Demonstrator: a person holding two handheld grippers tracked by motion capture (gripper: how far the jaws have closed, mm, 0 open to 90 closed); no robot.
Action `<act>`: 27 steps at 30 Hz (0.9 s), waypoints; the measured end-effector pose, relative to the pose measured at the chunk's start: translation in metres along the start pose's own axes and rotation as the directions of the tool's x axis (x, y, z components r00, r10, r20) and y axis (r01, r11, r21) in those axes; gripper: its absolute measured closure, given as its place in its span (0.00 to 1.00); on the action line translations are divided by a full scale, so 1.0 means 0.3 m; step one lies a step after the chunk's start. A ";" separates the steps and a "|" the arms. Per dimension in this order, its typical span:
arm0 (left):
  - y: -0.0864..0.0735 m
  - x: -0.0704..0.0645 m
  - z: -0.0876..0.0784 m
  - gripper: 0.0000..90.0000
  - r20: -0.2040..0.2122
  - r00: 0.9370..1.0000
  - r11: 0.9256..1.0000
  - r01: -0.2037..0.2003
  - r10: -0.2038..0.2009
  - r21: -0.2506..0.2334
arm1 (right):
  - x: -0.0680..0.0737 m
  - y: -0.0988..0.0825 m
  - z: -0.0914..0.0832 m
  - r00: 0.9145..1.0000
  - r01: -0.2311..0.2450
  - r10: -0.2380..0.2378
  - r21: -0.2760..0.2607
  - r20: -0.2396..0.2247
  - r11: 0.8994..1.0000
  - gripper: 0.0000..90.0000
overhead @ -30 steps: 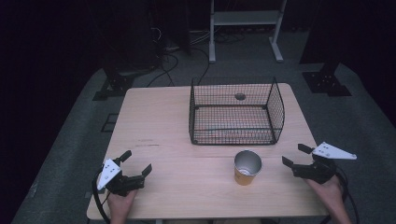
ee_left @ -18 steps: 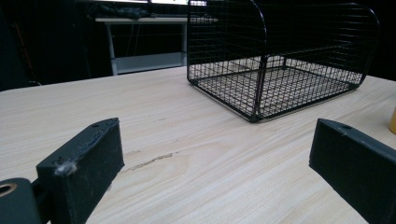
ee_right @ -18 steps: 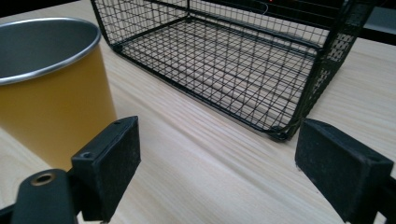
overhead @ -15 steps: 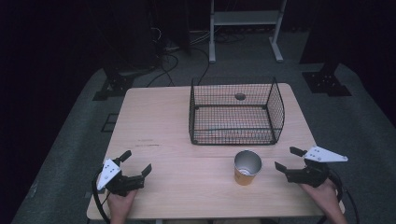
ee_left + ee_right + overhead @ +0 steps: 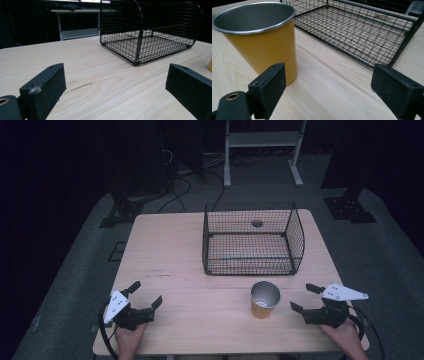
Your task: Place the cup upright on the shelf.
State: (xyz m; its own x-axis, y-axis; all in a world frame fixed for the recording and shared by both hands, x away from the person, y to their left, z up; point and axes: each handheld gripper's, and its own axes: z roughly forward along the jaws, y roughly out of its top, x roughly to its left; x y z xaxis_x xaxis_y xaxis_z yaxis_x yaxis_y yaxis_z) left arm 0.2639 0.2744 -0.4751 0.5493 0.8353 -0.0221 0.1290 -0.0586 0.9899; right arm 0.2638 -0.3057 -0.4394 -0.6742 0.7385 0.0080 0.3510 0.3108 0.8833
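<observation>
Just left of right tool (image 5: pixel 306 298): cup (image 5: pixel 264 299)

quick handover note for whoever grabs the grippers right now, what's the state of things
Left gripper: open, holding nothing, low at the near left of the table.
Right gripper: open, holding nothing, just right of the yellow cup, not touching it.
The cup stands upright and looks empty, in front of the wire basket; the basket holds nothing.
Done: nothing gripped yet.
Left: probably close the right gripper on the cup and set it in the basket.
</observation>
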 end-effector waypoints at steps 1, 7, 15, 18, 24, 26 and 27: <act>0.000 0.000 0.000 0.03 0.000 1.000 1.000 0.000 0.000 0.000 | 0.000 0.000 0.000 1.000 0.000 0.000 0.000 0.000 1.000 0.14; 0.000 -0.001 0.000 0.03 0.001 1.000 1.000 -0.001 0.001 -0.001 | 0.035 0.000 0.009 0.999 0.013 -0.012 0.003 -0.031 1.000 0.13; 0.000 -0.001 0.000 0.03 0.002 1.000 1.000 -0.002 0.002 -0.001 | 0.081 -0.002 0.019 0.998 0.029 -0.029 0.011 -0.057 1.000 0.11; 0.000 -0.001 0.000 0.03 0.002 1.000 1.000 -0.003 0.003 -0.001 | 0.089 -0.002 0.026 0.998 0.029 -0.028 0.015 -0.064 0.999 0.10; 0.001 0.000 0.001 0.03 0.003 1.000 1.000 -0.004 0.004 -0.002 | 0.114 0.003 0.045 0.997 0.043 -0.042 0.021 -0.070 0.999 0.09; 0.001 -0.001 0.000 0.03 0.004 1.000 1.000 -0.003 0.003 -0.002 | 0.122 0.013 0.056 0.996 0.045 -0.043 0.019 -0.076 0.999 0.09; 0.001 -0.001 0.000 0.03 0.004 1.000 1.000 -0.003 0.003 -0.002 | 0.124 0.015 0.059 0.996 0.046 -0.045 0.019 -0.074 0.999 0.09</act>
State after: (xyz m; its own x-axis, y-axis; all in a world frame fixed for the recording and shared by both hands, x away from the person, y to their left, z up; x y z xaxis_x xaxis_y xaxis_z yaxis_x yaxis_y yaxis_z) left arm 0.2638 0.2741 -0.4748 0.5532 0.8328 -0.0193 0.1251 -0.0601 0.9903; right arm 0.2520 -0.2662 -0.4434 -0.7352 0.6778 0.0028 0.3314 0.3559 0.8738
